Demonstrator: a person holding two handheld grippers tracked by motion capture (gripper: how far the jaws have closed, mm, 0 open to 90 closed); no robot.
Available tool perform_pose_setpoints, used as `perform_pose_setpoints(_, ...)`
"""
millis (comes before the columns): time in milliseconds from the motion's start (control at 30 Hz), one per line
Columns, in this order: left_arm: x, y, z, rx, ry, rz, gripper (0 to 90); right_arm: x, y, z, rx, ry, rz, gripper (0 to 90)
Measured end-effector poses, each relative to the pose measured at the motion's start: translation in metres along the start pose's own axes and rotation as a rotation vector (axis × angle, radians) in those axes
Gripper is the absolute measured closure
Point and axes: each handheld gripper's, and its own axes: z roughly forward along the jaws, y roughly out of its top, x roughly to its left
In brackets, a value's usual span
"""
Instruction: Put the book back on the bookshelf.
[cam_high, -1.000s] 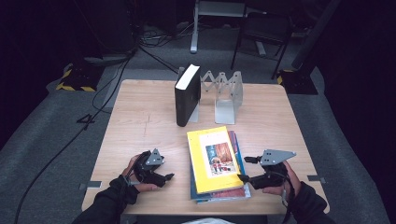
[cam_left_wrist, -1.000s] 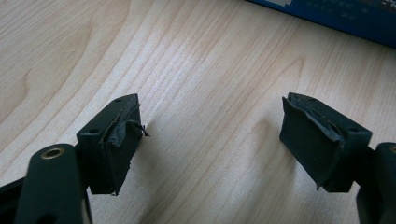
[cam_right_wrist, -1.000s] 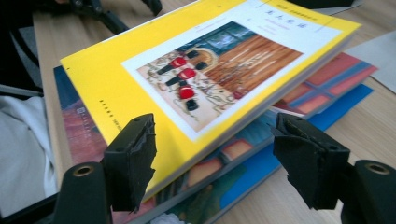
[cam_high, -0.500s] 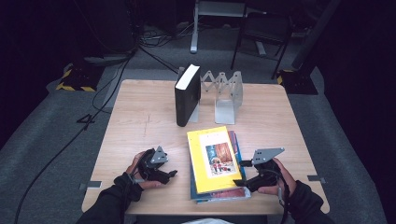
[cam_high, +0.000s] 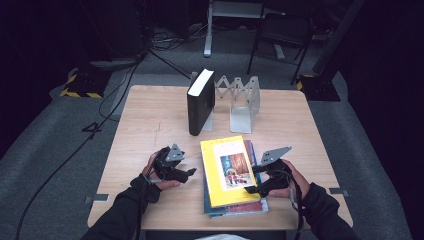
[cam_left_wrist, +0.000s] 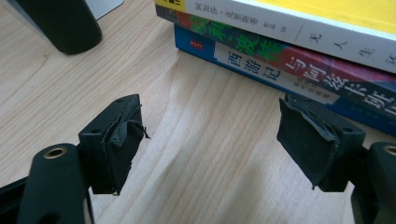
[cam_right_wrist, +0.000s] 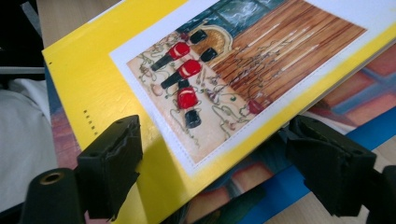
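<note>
High view: the right gripper (cam_high: 256, 181) has slid in from the table edge since a second ago and now sits at the near right edge of the yellow book (cam_high: 228, 170), the top one of a stack of books (cam_high: 235, 204) lying flat near the person's side of the table (cam_high: 150, 120); the left gripper (cam_high: 186, 173) has barely shifted, resting on the wood just short of the stack's spine side, not touching it. Beyond both grippers a black book (cam_high: 200, 102) stands upright against a metal bookend rack (cam_high: 240, 100) — likely where the flat books are headed. Left gripper view: jaws wide apart and empty, bare wood between them, the spines of the stack (cam_left_wrist: 289, 51) just ahead and to one side, the black book's foot (cam_left_wrist: 65, 23) farther off. Right gripper view: jaws spread wide, nothing clamped yet — one jaw lies over the yellow cover (cam_right_wrist: 154, 93), the other sits lower, beside the blue book (cam_right_wrist: 289, 186) beneath, so the yellow book's edge is between them. Judgement: the move in sets up a pinch on the top book; closing comes next, then a lift, with the left gripper free to steady the stack. Risk — catching the second book as well.
</note>
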Motion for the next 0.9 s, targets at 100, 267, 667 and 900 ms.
perform_pose_setpoints(100,-0.001,0.005,0.006,0.004,0.000,0.013,22.7,0.000,0.001,0.001,-0.004,-0.005,-0.011,18.2)
perform_pose_setpoints(267,0.000,0.010,0.012,0.010,-0.012,0.001,23.3,0.000,0.001,0.002,-0.018,-0.008,-0.013,18.4)
perform_pose_setpoints(667,0.008,0.019,0.021,-0.018,0.007,-0.023,26.2,0.002,0.001,0.002,-0.034,-0.023,-0.039,20.5)
perform_pose_setpoints(900,0.013,0.021,0.024,-0.008,0.017,-0.032,26.8,0.004,0.002,0.002,-0.053,-0.039,-0.065,24.2)
